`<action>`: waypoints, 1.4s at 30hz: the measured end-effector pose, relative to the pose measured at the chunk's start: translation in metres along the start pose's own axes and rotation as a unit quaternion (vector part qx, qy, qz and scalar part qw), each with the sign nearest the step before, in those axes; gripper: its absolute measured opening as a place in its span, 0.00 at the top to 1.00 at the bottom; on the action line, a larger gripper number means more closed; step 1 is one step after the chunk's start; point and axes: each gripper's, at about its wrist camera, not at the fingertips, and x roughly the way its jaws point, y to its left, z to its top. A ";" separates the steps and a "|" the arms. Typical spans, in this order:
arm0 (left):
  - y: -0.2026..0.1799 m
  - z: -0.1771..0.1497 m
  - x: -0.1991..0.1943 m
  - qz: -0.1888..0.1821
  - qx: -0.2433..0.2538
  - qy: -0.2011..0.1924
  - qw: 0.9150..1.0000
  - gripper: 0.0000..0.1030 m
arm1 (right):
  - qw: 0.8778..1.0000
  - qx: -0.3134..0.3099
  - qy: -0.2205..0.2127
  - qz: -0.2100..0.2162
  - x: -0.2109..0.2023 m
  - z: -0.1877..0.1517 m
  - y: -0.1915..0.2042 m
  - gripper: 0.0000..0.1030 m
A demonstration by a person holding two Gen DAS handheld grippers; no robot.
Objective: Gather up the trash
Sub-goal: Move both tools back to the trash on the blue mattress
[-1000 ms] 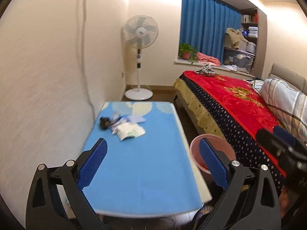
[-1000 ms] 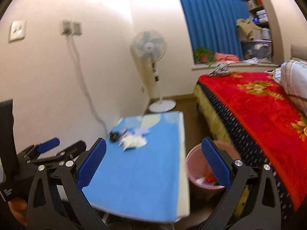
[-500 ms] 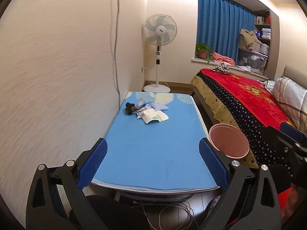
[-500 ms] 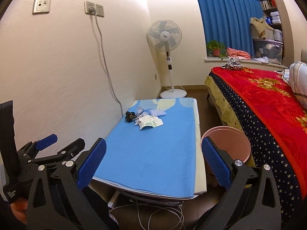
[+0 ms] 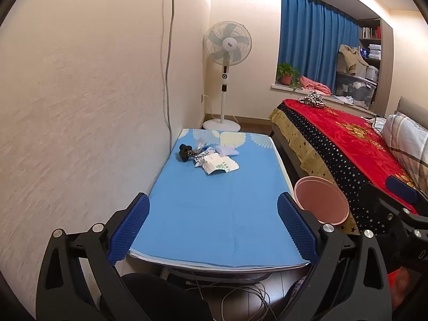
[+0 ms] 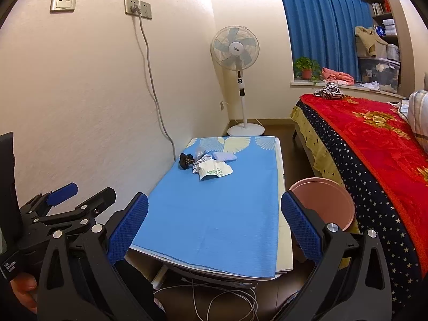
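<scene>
Nearest, both grippers are held wide open and empty above the near end of the table: the left gripper is centred over the blue cloth, and the right gripper sits beside it, its right finger overlapping the bin in view. Compared with a second ago, both views have been pulled back and steadied; the near table edge and the cables under it are now seen, and the blur is gone. This is judged to be a settling before the reach, with nothing yet collected.

Just right of the table, on the floor between it and the bed, the pink bin stands upright with its mouth open upward.

Farther on, toward the far left of the table near the wall, the trash lies in a loose heap. Its long axis is seen to run across the table, left to right, from a black item to a white wrapper pointing right. A fan stands beyond.
</scene>
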 end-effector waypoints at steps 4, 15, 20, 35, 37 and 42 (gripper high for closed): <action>0.005 0.003 0.007 0.012 -0.002 0.000 1.000 0.09 | 1.000 -0.007 0.000 -0.002 0.011 0.003 -0.002 0.05; 0.034 0.035 0.068 0.061 -0.010 0.004 0.998 0.10 | 0.999 -0.033 -0.006 -0.015 0.076 0.028 -0.006 0.05; 0.043 0.050 0.105 0.067 -0.013 0.010 0.998 0.10 | 0.999 -0.031 -0.004 -0.011 0.131 0.038 -0.008 0.05; 0.067 0.079 0.242 0.106 -0.018 0.036 0.994 0.09 | 0.997 -0.016 0.076 -0.016 0.356 0.020 -0.005 0.16; 0.069 0.081 0.257 0.109 -0.017 0.040 0.993 0.09 | 0.996 -0.021 0.086 -0.016 0.378 0.016 -0.001 0.17; 0.073 0.084 0.290 0.112 -0.018 0.050 0.992 0.09 | 0.993 -0.018 0.115 -0.017 0.436 0.004 0.008 0.17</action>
